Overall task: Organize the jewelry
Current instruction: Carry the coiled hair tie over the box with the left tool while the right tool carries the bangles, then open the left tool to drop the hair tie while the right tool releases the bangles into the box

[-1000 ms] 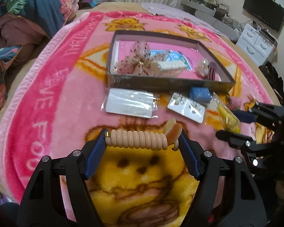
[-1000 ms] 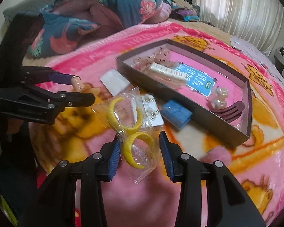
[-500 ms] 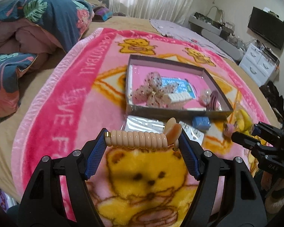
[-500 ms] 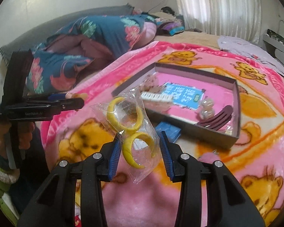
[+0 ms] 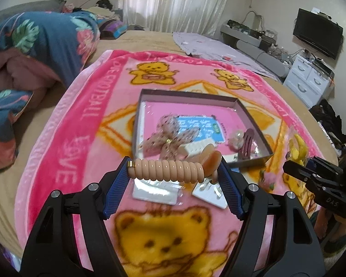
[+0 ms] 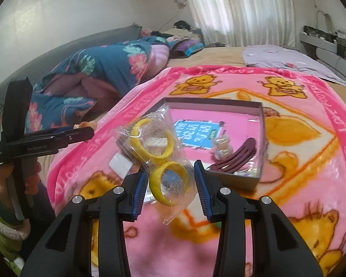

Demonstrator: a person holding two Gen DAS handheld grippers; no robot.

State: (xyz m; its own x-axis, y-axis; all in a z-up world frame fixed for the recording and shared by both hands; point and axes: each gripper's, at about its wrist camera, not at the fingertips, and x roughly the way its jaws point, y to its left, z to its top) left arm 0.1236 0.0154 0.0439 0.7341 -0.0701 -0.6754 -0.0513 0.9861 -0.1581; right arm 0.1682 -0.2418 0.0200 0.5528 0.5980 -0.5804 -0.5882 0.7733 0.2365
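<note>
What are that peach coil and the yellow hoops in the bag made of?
The peach spiral hair tie looks like smooth, glossy plastic with shiny ridges. The yellow hoops seem matte plastic, opaque and rigid-looking; their clear bag is thin crinkly film, judging by its glare.

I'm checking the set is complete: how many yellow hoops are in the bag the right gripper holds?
2: both in the clear bag in the right gripper. One yellow hoop sits between the pads, the other above it.
</note>
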